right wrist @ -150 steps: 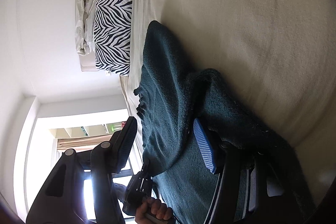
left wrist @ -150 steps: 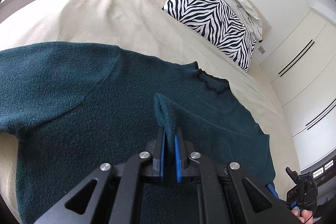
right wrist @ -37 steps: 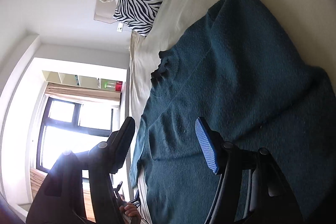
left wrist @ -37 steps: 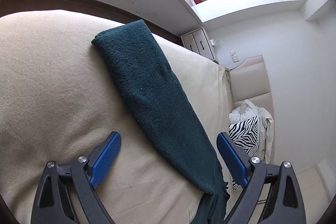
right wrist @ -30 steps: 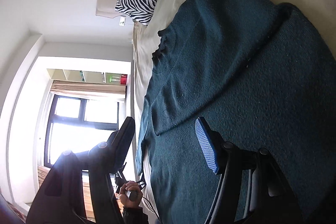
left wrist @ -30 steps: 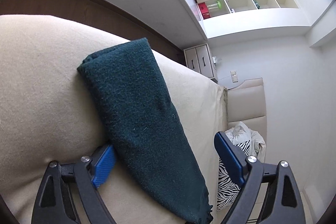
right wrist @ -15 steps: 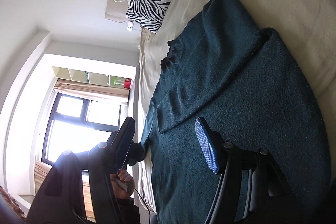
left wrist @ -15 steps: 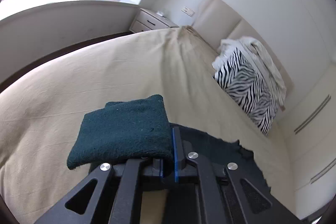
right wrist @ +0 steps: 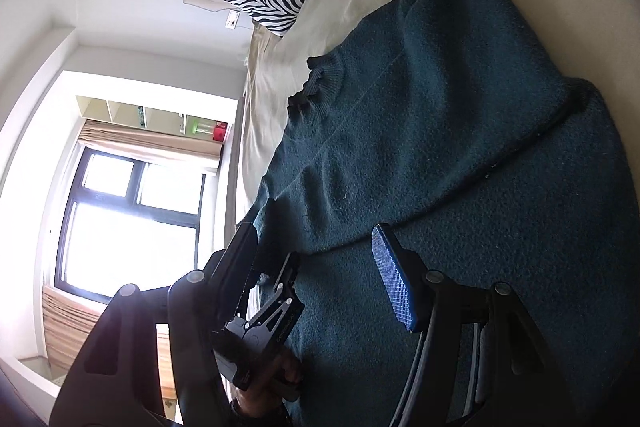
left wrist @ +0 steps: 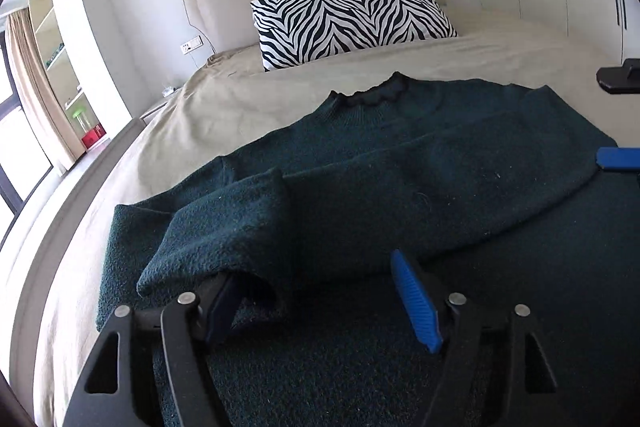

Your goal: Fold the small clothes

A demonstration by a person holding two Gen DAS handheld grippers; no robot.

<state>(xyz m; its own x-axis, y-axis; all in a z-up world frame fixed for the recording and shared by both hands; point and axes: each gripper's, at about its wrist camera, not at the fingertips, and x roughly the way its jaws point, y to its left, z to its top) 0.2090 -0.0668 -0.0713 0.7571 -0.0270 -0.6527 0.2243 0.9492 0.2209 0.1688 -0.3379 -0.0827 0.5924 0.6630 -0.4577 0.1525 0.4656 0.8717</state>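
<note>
I find my left gripper (left wrist: pixel 320 301) spread wide, low over the dark green sweater (left wrist: pixel 400 163) that lies flat on the beige bed (left wrist: pixel 224 103), collar toward the zebra pillow (left wrist: pixel 348 15). The folded-in sleeve cuff (left wrist: pixel 208 247) drapes over the left finger (left wrist: pixel 218 301); the right blue pad sits clear of it, so nothing is clamped. My right gripper (right wrist: pixel 316 275) is equally wide apart above the sweater body (right wrist: pixel 440 131), holding nothing; whether its fingers touch the knit, I cannot tell.

one sweater (left wrist: pixel 400 163), one zebra pillow (left wrist: pixel 352 19), two grippers (left wrist: pixel 320 303)
</note>
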